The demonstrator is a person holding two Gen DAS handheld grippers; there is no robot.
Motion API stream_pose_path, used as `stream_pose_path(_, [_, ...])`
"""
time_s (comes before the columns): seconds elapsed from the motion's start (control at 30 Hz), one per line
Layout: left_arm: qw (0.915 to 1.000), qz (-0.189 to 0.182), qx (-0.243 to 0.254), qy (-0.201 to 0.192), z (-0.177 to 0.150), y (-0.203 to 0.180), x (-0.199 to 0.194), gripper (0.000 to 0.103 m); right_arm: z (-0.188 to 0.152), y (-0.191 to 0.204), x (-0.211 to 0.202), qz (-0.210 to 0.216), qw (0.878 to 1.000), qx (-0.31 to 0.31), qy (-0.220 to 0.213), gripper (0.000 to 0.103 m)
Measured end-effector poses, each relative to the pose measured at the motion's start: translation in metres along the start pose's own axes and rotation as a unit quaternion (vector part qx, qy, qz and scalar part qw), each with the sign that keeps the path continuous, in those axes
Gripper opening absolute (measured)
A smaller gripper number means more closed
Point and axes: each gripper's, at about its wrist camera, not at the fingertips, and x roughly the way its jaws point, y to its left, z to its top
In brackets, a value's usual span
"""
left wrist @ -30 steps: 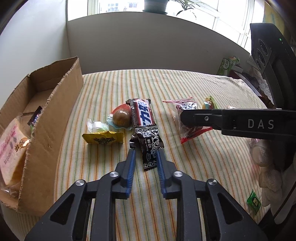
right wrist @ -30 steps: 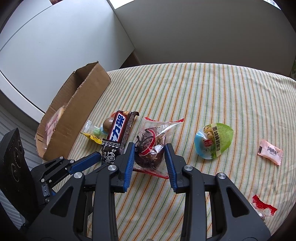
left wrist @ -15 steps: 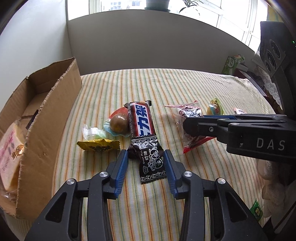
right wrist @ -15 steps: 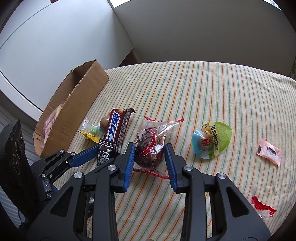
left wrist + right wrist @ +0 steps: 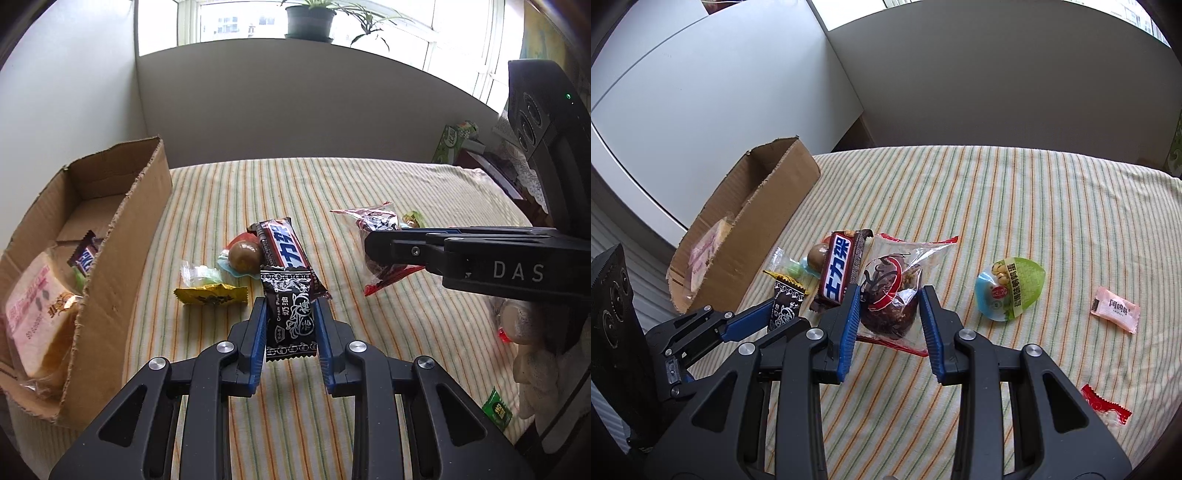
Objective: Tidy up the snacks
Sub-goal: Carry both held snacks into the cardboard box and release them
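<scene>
My left gripper (image 5: 291, 302) holds a black cream-plum candy packet (image 5: 291, 317) between its blue pads. Its jaws are closing on the packet, which is tilted up off the striped cloth. The packet's far end overlaps a brown Snickers bar (image 5: 282, 245). My right gripper (image 5: 889, 295) is shut on a clear red-edged bag (image 5: 894, 280) holding a dark brown snack. In the right wrist view the left gripper (image 5: 768, 314) and its packet (image 5: 785, 301) are at the lower left. An open cardboard box (image 5: 122, 236) stands at the left, with wrapped bread (image 5: 37, 317) inside.
Beside the bar lie a wrapped brown egg (image 5: 243, 253), a yellow candy (image 5: 210, 295) and a pale green candy (image 5: 201, 273). To the right are a green-blue quail egg pack (image 5: 1010, 288), a pink sachet (image 5: 1113, 310) and a red candy (image 5: 1106, 406). Clutter lines the table's right edge.
The left jaws spread around the black packet, then closed on it and raised it. The right gripper has kept still on its bag.
</scene>
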Motion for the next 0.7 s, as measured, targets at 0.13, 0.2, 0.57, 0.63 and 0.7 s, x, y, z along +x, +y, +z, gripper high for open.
stream_pose_path(0.13, [0.9996,0.01,-0.003,-0.027,0.004,0.006,-0.019,0.023,0.006,0.015,-0.007,-0.002,1.0,-0.012,-0.019,0.034])
stream_pose_path(0.2, [0.9991,0.012,-0.008,-0.041,0.005,0.01,-0.027,0.023,0.009,0.024,-0.011,0.001,0.999,-0.018,-0.029,0.034])
stream_pose_path(0.57, [0.9915,0.048,-0.06,-0.105,0.008,0.062,-0.071,0.023,0.03,0.088,-0.013,0.031,0.996,-0.049,-0.067,0.034])
stream_pose_path(0.63, [0.9894,0.055,-0.073,-0.113,0.005,0.076,-0.079,0.023,0.035,0.102,-0.01,0.036,0.995,-0.056,-0.07,0.034])
stream_pose_path(0.7, [0.9879,0.058,-0.086,-0.116,0.004,0.087,-0.082,0.023,0.039,0.117,-0.006,0.04,0.994,-0.066,-0.073,0.034])
